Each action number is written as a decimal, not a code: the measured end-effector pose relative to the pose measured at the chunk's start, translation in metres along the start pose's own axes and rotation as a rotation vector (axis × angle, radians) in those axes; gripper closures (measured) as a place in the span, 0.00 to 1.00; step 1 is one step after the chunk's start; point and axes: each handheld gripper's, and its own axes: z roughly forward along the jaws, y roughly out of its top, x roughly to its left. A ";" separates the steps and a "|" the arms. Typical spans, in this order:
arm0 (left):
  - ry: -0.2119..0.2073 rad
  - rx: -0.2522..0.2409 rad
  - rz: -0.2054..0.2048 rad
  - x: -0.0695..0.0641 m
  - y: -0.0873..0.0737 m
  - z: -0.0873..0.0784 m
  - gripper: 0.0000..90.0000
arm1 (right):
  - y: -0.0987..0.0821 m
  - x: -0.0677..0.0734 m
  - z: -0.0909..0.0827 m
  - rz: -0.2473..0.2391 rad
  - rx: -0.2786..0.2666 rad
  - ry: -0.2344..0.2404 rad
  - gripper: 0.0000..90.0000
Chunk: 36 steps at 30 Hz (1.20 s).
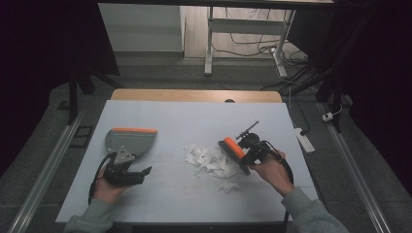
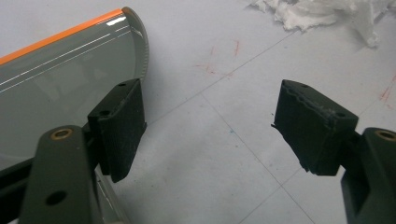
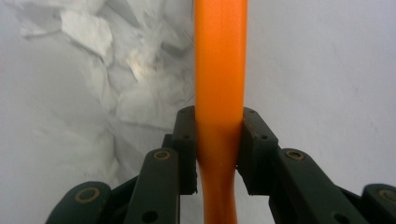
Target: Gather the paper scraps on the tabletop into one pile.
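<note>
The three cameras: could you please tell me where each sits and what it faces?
High view: above the person's side, looking down on the table; both forearms enter below.
Left gripper view: rides the left tongs, open beside the dustpan.
Right gripper view: rides the right tongs, shut on the brush.
All share the paper scraps.

Grey sleeves (image 1: 311, 211), seemingly black claws (image 3: 219, 140).

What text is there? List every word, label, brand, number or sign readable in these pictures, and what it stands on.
None can be read.
Grey plastic dustpan with orange edge: no print visible.
Orange-handled brush: plain, no lettering.
Pile of white paper scraps: blank.
Pale grey table mat: faint red scuffs and thin lines, not writing.
</note>
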 end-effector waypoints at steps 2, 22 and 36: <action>0.001 0.001 0.000 0.000 0.000 0.000 0.28 | 0.007 0.001 0.001 0.018 -0.021 0.030 0.79; 0.001 0.009 0.003 0.000 -0.001 0.002 0.28 | -0.004 -0.018 -0.046 0.075 -0.307 0.037 0.79; 0.002 0.009 0.003 0.000 0.000 0.002 0.28 | -0.063 0.016 -0.059 -0.380 -0.165 0.191 0.79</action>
